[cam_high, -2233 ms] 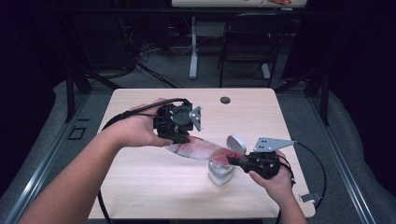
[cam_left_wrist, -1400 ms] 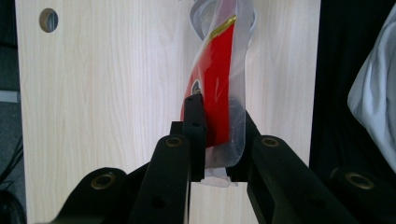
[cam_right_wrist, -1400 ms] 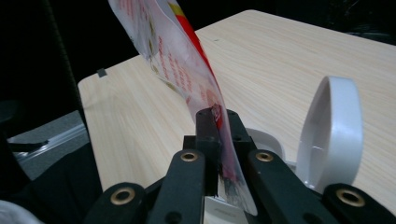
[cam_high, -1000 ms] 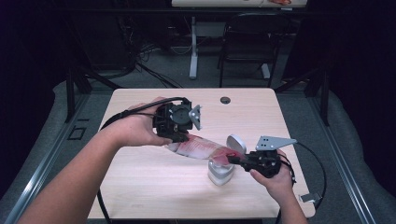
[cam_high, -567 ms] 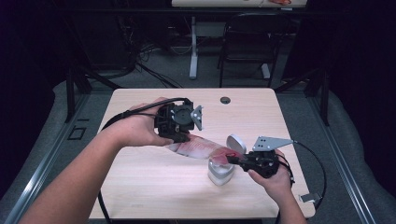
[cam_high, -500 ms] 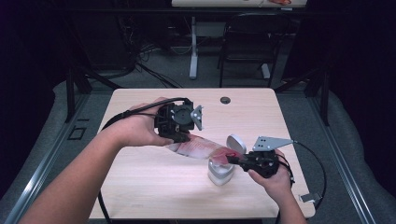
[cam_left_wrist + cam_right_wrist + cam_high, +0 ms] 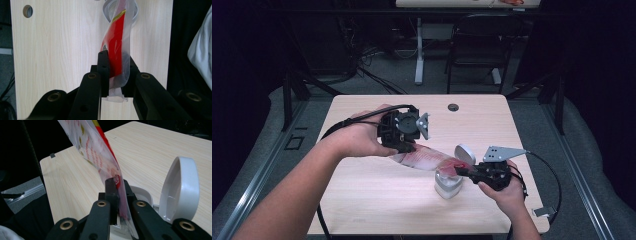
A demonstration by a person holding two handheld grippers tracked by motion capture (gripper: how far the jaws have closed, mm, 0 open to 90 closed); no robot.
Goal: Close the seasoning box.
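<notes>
Holding a red-and-clear plastic packet (image 7: 424, 158) stretched between both claws, above the wooden surface (image 7: 362, 195). Left claw (image 7: 113, 72) is clamped on one end of the packet; right claw (image 7: 117, 195) is clamped on the other end, jaws pressed against the film. Under the right end sits a small white flip-top container (image 7: 448, 183), its lid (image 7: 181, 191) hinged up and open; in the left gripper view the packet runs down to the container's round mouth (image 7: 108, 8). We judge the step in hand to be feeding or emptying the packet into the container. We cannot tell whether the packet is torn open. Next move likely calls for raising the left end so the lower end aims squarely into the mouth, keeping both grips firm against slipping film.
</notes>
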